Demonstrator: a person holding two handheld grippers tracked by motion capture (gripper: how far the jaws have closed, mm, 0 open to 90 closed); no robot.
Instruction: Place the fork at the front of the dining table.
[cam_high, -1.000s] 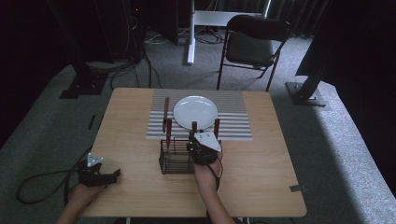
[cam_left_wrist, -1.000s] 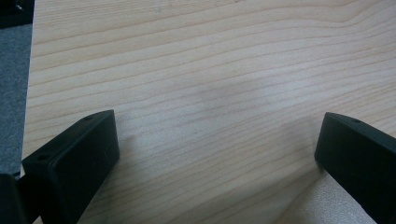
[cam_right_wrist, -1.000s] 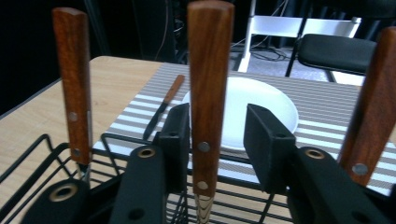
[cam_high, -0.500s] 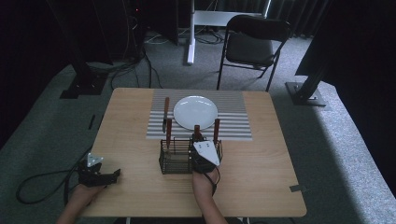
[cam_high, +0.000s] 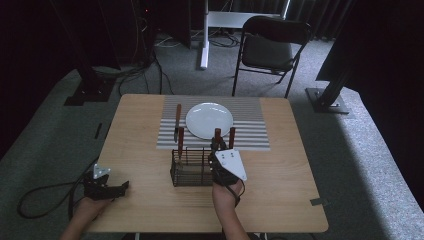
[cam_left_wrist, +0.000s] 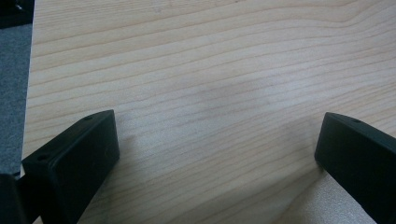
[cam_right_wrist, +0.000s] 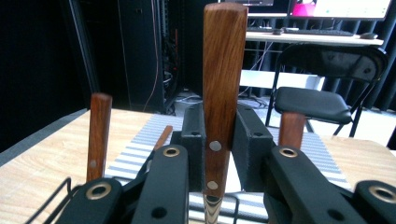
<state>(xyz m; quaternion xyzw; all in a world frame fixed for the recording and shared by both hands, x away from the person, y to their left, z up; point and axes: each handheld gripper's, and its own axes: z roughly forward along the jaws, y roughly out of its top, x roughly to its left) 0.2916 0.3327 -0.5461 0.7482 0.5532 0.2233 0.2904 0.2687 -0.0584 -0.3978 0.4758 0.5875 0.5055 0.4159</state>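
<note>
Knife with a brown wooden handle is clamped between the jaws of the right gripper, which are shut tight on the handle. It is held upright above the right part of the wire cutlery basket, near the middle of the table, just in front of the striped mat. In the right gripper view its steel blade starts right below the jaws.

For this step to go well, the knife should be lifted straight up until the blade tip is clear of the basket wires. A tilt could catch the blade on the wires and drag the basket along. The grip should be kept firm so the handle cannot slip.

Two more wooden handles are seen standing in the basket: one at its left end and one at its right end. One more knife is laid flat on the mat, just left of the white plate, which has nothing on it.

The left gripper is rested near the front left corner of the table. Its jaws are spread wide, with nothing between them.
</note>
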